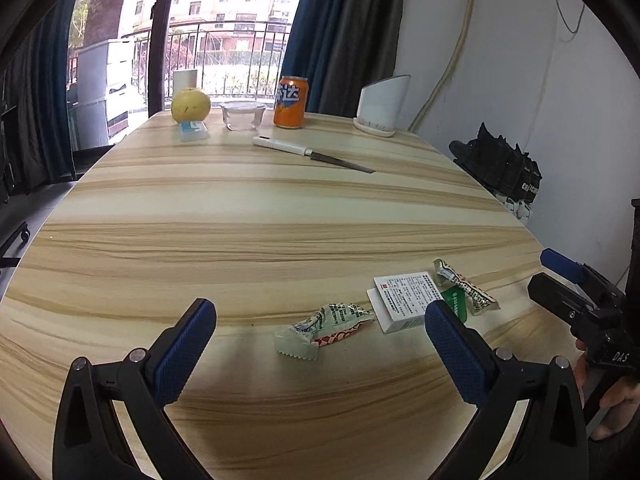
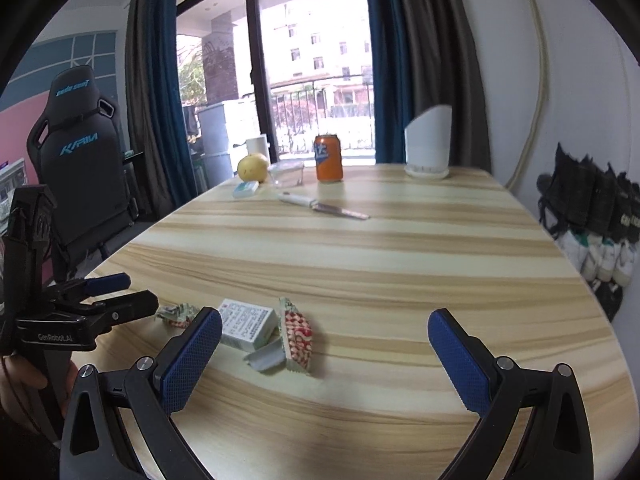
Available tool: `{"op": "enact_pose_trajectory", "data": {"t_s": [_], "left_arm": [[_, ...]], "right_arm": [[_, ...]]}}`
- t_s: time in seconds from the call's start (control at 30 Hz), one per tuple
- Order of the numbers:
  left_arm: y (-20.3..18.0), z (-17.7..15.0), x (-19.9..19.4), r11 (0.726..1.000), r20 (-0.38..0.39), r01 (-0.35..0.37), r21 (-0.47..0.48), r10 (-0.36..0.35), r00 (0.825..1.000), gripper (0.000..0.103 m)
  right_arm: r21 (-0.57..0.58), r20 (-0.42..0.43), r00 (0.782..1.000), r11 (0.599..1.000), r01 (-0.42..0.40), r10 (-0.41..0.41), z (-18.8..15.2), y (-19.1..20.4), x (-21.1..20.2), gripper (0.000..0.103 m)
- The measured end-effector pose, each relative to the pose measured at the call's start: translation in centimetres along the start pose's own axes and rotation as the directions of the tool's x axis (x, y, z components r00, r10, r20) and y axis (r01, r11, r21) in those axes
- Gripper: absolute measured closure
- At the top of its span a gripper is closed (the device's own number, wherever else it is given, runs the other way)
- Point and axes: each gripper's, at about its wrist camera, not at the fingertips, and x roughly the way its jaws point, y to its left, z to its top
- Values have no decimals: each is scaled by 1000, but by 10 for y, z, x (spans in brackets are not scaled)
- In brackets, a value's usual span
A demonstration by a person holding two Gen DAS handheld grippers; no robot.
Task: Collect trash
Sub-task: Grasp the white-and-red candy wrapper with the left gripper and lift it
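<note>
A crumpled snack wrapper [image 1: 322, 330] lies on the wooden table [image 1: 248, 216] between the fingers of my open left gripper [image 1: 320, 312], which hovers just short of it. To its right sit a white medicine box [image 1: 404, 300], a green packet [image 1: 456, 300] and a second wrapper [image 1: 466, 286]. In the right wrist view the box [image 2: 246, 324] and the red-patterned wrapper [image 2: 296, 334] lie ahead left of my open, empty right gripper [image 2: 325, 320]; the first wrapper [image 2: 176, 314] shows beyond its left finger. Each gripper appears at the edge of the other's view, the right gripper [image 1: 576, 280] and the left gripper [image 2: 116, 292].
At the far end of the table stand a yellow pear [image 1: 191, 105], a small blue-white box [image 1: 194, 131], a clear bowl [image 1: 243, 115], an orange soda can [image 1: 291, 102] and a white slanted bin [image 1: 382, 106]. A white-handled knife [image 1: 312, 154] lies mid-table. A gaming chair [image 2: 80, 152] stands left, shoes [image 2: 592, 216] right.
</note>
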Motion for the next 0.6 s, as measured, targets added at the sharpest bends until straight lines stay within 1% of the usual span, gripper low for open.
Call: {"op": "enact_pose_trajectory", "data": {"t_s": [0.07, 0.17, 0.3, 0.5, 0.6], "left_arm": [[-1, 2, 4, 1000, -29, -2, 1, 2, 1000, 1], [0, 5, 8, 1000, -58, 5, -1, -5, 998, 1], [-3, 8, 15, 1000, -100, -10, 16, 12, 995, 1], [-2, 9, 19, 999, -123, -41, 11, 42, 991, 1], [-5, 9, 22, 998, -137, -59, 28, 63, 989, 1]], "right_arm": [[0, -47, 999, 1000, -13, 13, -1, -1, 8, 0], [11, -67, 998, 1000, -20, 21, -3, -1, 12, 0], [25, -65, 998, 1000, -19, 21, -3, -3, 9, 0], [53, -55, 998, 998, -23, 25, -3, -11, 5, 0], [81, -59, 997, 996, -36, 41, -3, -17, 6, 0]]}}
